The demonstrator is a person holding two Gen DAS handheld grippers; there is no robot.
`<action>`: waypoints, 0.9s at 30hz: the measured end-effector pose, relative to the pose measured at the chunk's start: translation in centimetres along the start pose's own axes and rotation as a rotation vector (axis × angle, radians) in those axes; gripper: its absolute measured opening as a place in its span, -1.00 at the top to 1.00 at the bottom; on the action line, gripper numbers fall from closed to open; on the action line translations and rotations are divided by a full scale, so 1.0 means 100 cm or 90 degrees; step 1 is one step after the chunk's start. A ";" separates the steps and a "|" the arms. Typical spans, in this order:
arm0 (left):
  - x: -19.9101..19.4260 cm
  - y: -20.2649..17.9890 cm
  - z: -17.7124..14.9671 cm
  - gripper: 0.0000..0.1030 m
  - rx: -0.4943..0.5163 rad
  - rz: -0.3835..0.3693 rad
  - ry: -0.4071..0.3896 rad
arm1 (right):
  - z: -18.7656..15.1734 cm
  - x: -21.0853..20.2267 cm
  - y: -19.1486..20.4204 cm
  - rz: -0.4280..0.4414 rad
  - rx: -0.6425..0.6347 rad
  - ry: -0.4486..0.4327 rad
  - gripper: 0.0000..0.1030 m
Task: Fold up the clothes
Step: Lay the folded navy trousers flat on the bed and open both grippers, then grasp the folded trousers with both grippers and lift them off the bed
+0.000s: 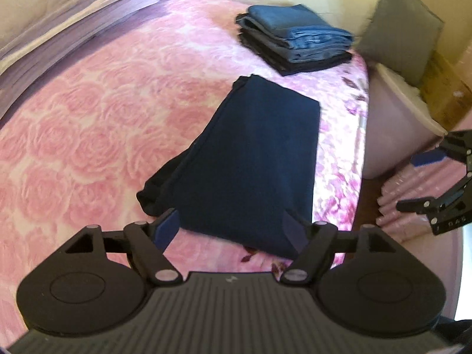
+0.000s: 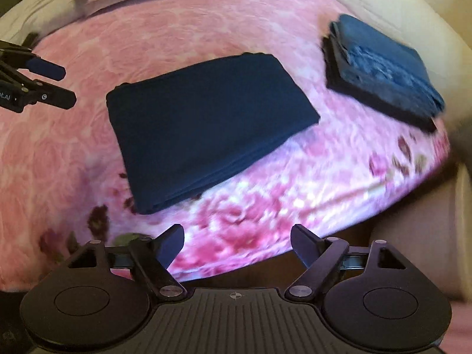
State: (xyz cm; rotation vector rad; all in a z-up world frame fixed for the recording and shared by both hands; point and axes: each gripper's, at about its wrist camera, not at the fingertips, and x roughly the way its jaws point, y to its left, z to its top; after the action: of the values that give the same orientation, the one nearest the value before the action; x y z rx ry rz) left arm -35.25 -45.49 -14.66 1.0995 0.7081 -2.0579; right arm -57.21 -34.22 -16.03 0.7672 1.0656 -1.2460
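Note:
A dark navy garment (image 1: 250, 159) lies folded in a flat rectangle on the pink rose-patterned bed (image 1: 97, 135); it also shows in the right wrist view (image 2: 203, 124). My left gripper (image 1: 233, 230) is open just above the garment's near edge, holding nothing. My right gripper (image 2: 237, 243) is open and empty over the bed's near edge, short of the garment. Each gripper shows in the other's view, the right one (image 1: 427, 180) at the far right, the left one (image 2: 62, 85) at the far left.
A stack of folded blue and dark jeans (image 1: 292, 38) sits at the bed's far side, also in the right wrist view (image 2: 383, 70). A grey cushion (image 1: 404, 26) and a pale tub (image 1: 395, 129) stand beyond the bed's right edge. Striped bedding (image 1: 65, 26) lies at the far left.

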 end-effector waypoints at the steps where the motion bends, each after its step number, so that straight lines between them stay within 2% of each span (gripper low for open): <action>1: 0.004 -0.007 0.001 -0.45 -0.009 0.016 0.005 | 0.003 0.005 -0.012 0.012 -0.016 -0.001 -0.60; 9: 0.012 -0.077 0.006 -0.55 -0.074 0.096 0.034 | 0.016 0.022 -0.084 0.102 -0.174 0.014 -0.60; 14: 0.015 -0.120 0.008 -0.59 -0.114 0.141 0.051 | 0.024 0.014 -0.108 0.131 -0.245 0.003 -0.60; 19: 0.017 -0.131 0.008 -0.60 -0.144 0.148 0.054 | 0.030 0.017 -0.116 0.134 -0.280 0.009 -0.60; 27: 0.028 -0.127 0.007 -0.60 -0.125 0.157 0.028 | 0.039 0.027 -0.114 0.120 -0.322 0.021 -0.60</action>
State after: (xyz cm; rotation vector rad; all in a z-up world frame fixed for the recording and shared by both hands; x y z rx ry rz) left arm -46.63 -39.08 -14.87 1.0649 0.7392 -1.7238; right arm -67.55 -40.94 -16.20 0.4830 1.2376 -0.7578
